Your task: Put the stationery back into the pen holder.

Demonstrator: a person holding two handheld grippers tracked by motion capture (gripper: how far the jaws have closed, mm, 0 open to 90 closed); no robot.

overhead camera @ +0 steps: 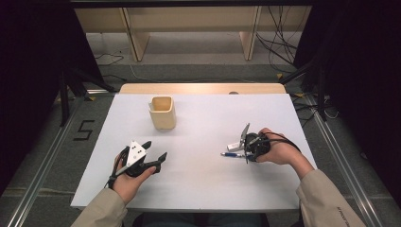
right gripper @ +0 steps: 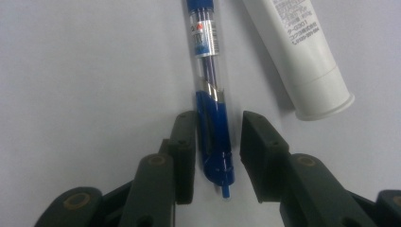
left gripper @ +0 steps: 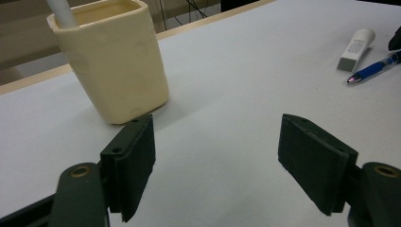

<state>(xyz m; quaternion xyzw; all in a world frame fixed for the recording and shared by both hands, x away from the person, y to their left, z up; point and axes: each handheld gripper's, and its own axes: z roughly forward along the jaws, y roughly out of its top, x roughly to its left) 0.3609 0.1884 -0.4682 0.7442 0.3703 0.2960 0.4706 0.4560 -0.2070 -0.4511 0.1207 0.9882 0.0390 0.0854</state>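
Where seen close, pen (right gripper: 211, 118) between tongs (right gripper: 218, 156)

Wooden shelving (overhead camera: 189, 28) behind white table (overhead camera: 198, 189)

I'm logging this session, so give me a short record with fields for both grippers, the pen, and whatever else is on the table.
right gripper: jaws either side of the blue pen, small gap on one side, not clamped
left gripper: open, holds nothing
blue pen: flat on the white table
white tube: lies beside the pen
cream cup: upright, far left, white stick inside
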